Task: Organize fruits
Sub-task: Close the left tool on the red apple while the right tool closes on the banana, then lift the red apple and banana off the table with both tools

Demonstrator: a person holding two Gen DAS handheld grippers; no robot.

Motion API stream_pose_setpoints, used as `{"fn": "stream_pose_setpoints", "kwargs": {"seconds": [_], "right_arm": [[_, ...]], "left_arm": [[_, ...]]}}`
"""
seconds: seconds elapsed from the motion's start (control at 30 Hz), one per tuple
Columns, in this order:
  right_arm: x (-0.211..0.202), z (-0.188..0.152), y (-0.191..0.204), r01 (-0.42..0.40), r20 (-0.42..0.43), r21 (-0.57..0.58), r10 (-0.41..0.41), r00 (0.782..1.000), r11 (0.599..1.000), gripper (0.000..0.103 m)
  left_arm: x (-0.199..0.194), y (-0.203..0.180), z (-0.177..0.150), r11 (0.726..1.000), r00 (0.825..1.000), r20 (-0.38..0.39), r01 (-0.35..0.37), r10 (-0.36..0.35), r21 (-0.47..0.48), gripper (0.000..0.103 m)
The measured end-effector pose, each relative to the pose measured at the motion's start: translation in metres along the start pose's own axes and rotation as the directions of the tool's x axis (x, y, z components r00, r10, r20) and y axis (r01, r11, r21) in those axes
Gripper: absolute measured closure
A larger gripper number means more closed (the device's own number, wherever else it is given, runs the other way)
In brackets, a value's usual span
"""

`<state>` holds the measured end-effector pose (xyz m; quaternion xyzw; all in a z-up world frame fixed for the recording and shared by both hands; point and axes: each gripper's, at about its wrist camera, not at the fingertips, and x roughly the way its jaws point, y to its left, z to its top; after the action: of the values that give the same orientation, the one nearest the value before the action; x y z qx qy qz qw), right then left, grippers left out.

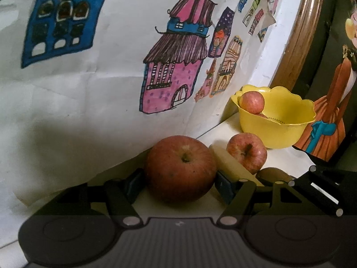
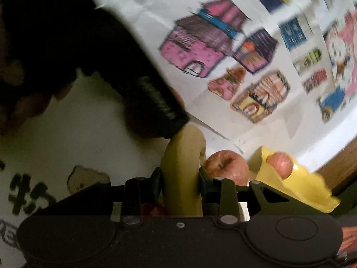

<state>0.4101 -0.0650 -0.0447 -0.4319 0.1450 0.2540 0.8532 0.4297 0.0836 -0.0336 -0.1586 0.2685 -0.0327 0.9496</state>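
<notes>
**Both claws loaded, bowl off to the right**

My left claw [image 1: 180, 183] is closed on a large red apple [image 1: 180, 167], stem dimple facing up, blue pads pressed against its two flanks; the skin is dull red with faint speckling. My right claw [image 2: 179, 182] grips a banana [image 2: 181, 174] across its middle; its long axis runs straight ahead between the fingers, the far tip curving up and away; pale yellow-green, unmarked as far as the blur lets me judge. The relation that matters: the yellow bowl [image 1: 279, 122] lies ahead and to the right of both claws, with the right claw nearer to it, I judge. One apple [image 1: 252, 101] already sits against the bowl's rim; a smaller apple [image 1: 247, 154] rests on the worktop [image 1: 279, 158] between my left claw and the bowl, just beside the banana. I reckon either load must travel rightward, clearing that loose apple.
</notes>
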Motion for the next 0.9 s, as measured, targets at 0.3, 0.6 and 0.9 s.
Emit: {"fn": "stream_pose_setpoints", "kwargs": {"seconds": [0.3,0.6,0.9], "right_arm": [[-0.025,-0.001,0.022,0.066,0.054,-0.119,-0.06,0.997,0.991,0.068],[-0.06,-0.01,0.054,0.106,0.106,-0.245,-0.083,0.991,0.964,0.069],[-0.104,-0.013,0.08,0.144,0.136,-0.288,-0.108,0.985,0.947,0.069]], "left_arm": [[-0.022,0.004,-0.009,1.0,0.999,-0.039,0.008,-0.009,-0.011,0.031],[-0.066,0.015,-0.029,0.999,0.999,-0.053,-0.007,0.005,-0.037,0.031],[-0.097,0.015,-0.045,0.999,0.999,-0.054,-0.011,0.009,-0.05,0.031]]}}
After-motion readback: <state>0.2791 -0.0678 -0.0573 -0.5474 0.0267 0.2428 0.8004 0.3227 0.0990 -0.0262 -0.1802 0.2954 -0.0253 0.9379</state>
